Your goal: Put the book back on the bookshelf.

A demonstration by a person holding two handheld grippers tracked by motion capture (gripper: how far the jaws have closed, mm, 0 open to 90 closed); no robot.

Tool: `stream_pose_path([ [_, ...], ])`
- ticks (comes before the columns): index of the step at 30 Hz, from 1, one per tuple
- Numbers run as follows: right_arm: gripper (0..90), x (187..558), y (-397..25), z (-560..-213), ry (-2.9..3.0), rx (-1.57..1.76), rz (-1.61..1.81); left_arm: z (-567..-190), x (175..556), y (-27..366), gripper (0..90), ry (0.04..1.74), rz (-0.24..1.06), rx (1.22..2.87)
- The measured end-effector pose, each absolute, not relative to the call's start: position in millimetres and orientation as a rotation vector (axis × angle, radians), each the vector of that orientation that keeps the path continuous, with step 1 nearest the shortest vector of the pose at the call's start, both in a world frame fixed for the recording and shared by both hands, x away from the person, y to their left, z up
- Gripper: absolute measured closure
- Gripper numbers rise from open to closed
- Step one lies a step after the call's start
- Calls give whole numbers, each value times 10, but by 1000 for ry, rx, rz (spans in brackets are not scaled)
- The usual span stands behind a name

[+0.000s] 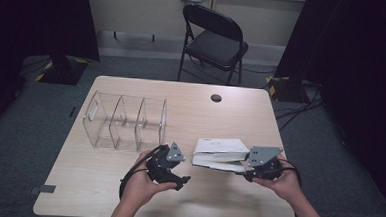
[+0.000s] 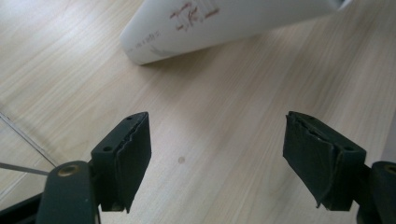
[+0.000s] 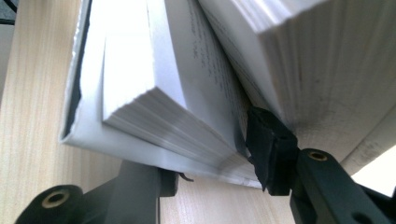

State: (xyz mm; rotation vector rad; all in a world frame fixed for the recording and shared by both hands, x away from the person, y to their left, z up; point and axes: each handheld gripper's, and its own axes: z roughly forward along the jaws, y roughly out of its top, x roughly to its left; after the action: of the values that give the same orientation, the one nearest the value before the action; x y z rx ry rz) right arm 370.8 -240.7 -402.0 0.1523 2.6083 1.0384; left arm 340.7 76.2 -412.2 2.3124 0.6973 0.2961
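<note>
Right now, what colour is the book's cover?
White, with small reddish markings; the book shows it best in the left gripper view.

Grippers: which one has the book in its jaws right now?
The right gripper: its jaws clamp part of the white book. The left gripper is open over bare table.

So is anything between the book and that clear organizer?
Nothing visible on the bare table between the book and the organizer. The open left gripper sits just below that path. The right gripper grips the book's lower pages.
</note>
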Motion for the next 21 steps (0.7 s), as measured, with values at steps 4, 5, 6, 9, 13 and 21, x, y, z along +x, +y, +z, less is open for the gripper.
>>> stream_pose_path([
  [4, 584, 3703, -2418, -4005, 2616, 151, 1039, -4204, 3419, 792, 227, 719, 278, 2308],
  [5, 585, 3698, -2417, -4000, 2616, 151, 1035, -4227, 3419, 798, 225, 729, 271, 2300],
  [6, 586, 3695, -2416, -3996, 2616, 152, 1036, -4250, 3422, 805, 221, 725, 268, 2300],
  [9, 587, 3686, -2417, -3981, 2626, 159, 1036, -4319, 3422, 816, 211, 747, 257, 2296],
  [13, 593, 3673, -2411, -3949, 2638, 152, 1020, -4384, 3437, 849, 195, 759, 254, 2298],
  [21, 600, 3679, -2405, -3918, 2657, 154, 1009, -4471, 3436, 902, 184, 779, 240, 2297],
])
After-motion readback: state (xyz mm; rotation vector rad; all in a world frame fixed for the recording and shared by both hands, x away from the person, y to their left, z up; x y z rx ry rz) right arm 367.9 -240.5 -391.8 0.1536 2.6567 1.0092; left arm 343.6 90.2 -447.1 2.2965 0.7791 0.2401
